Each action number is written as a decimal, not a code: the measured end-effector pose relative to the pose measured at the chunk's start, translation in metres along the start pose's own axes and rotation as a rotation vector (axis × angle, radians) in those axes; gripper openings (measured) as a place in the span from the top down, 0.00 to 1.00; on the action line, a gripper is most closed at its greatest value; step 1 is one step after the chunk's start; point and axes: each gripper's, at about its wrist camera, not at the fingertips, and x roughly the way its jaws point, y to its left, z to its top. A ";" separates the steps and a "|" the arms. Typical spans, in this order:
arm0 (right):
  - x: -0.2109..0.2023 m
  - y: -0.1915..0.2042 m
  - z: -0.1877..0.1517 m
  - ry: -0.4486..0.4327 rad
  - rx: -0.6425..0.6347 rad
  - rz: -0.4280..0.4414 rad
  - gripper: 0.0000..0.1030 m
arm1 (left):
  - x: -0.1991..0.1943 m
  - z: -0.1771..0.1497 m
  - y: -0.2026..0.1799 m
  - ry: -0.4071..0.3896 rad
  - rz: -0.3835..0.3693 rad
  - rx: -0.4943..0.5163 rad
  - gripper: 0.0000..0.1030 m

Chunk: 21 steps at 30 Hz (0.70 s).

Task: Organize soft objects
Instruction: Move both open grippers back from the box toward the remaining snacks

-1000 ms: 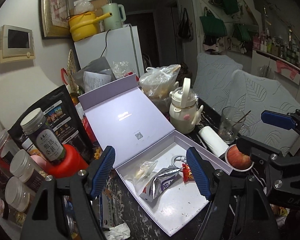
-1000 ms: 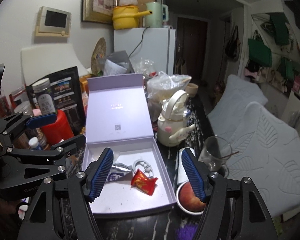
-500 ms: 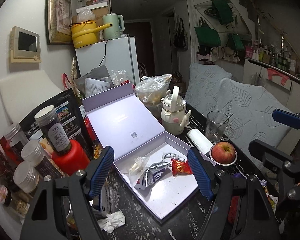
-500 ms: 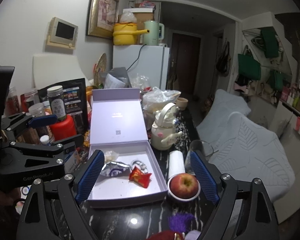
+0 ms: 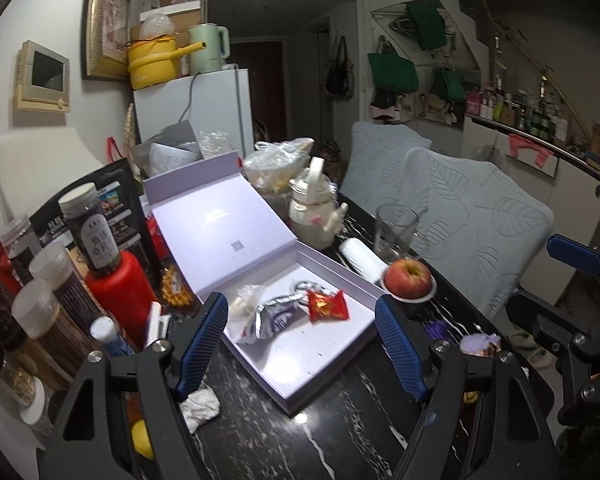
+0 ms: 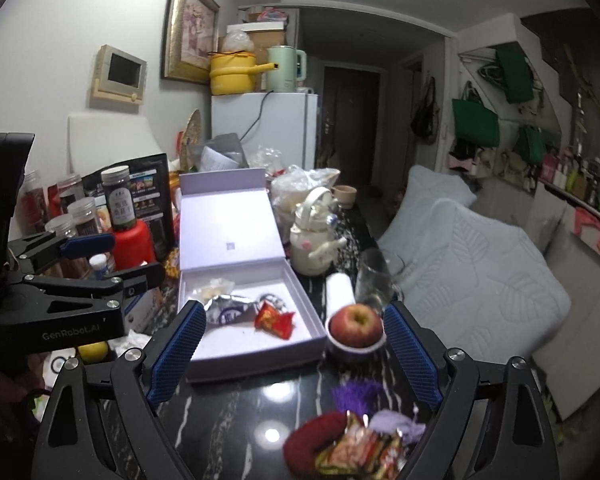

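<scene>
An open lilac box lies on the black marble table. In it are a red snack packet, a silver foil packet, a clear bag and a coiled white cable. In the right wrist view a red knitted ring, a patterned packet, a purple tassel and a lilac pouch lie at the table's near edge. My left gripper is open and empty, held above the box's near corner. My right gripper is open and empty, between box and apple.
An apple on a small white dish, a white roll, a glass and a cream teapot stand right of the box. Jars, a red can and a black bag crowd the left. Crumpled tissue lies near the front.
Both grippers have pulled back and up from the box, so more of the near table shows. The soft items at the table's front edge have come into the right wrist view.
</scene>
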 end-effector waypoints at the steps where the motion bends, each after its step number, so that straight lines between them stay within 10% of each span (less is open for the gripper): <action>1: -0.003 -0.001 -0.003 0.000 0.005 -0.003 0.11 | -0.001 -0.003 -0.003 0.005 -0.010 0.005 0.26; 21: -0.045 -0.043 -0.080 0.077 0.122 -0.102 0.11 | 0.003 -0.051 -0.067 0.063 -0.156 0.078 0.26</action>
